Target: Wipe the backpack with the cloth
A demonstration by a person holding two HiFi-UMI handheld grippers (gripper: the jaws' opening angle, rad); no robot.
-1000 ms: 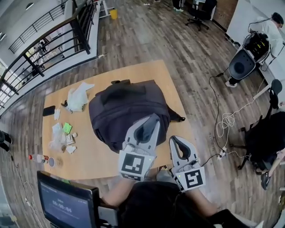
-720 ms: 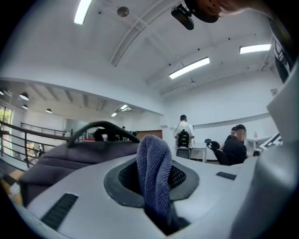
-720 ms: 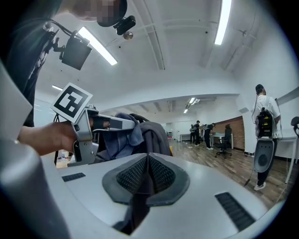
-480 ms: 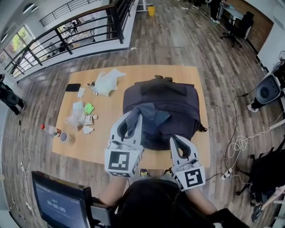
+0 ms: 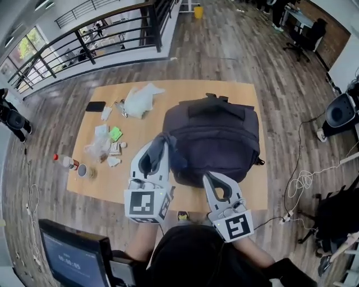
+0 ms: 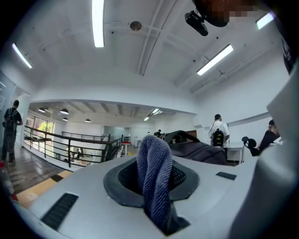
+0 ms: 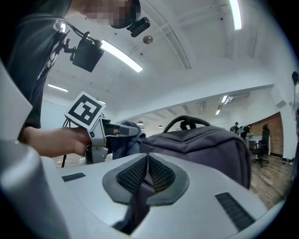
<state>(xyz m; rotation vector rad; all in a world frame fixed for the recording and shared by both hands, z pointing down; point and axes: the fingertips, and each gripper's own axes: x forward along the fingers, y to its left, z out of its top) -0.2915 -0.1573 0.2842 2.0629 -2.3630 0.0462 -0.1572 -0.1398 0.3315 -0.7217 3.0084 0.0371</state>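
Presently left claw clamps the cloth, seemingly against the backpack; right claw closed, empty.

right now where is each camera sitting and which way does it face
Head view: head-mounted, looking steeply down at the table, backpack, left gripper and right gripper; arms show below.
Left gripper view: on that gripper, level along jaws shut on the cloth; the person leans overhead.
Right gripper view: on that gripper, along shut jaws toward the backpack; left hand shows.
Shared: all see the backpack.
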